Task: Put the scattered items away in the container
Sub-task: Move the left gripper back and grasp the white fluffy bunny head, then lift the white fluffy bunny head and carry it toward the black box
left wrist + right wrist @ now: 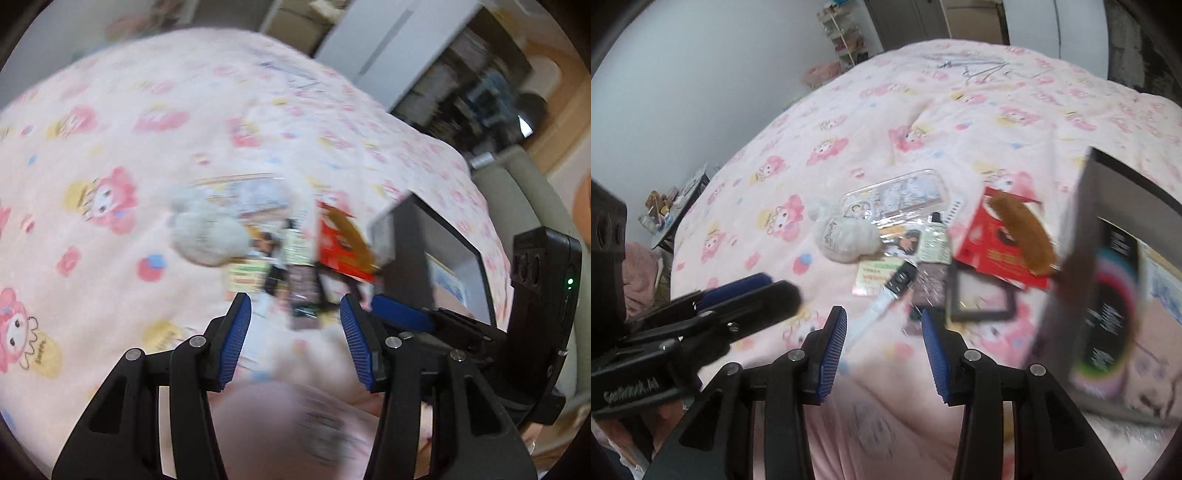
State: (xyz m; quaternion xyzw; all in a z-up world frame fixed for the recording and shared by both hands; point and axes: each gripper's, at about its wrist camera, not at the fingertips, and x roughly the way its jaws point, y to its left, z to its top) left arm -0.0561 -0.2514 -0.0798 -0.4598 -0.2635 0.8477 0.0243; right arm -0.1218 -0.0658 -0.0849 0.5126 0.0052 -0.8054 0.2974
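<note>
Right gripper [882, 339] fingers apart, left gripper [295, 332] likewise, clutter beside box [1108, 295]

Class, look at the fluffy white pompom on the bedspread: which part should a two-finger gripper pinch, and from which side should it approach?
Pinch the fluffy white pompom across its round middle, coming from above and the near side. It is soft and ball-shaped, so any diameter probably works. Its left flank lies clear on the bedspread, while the clear phone case and packets crowd its right.

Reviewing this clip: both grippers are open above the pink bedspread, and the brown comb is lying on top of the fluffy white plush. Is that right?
Not quite. The brown comb lies on the red packet, not on the fluffy white plush, which sits apart to its left; the right wrist view shows it. The left gripper and right gripper are open above the pink bedspread.
</note>
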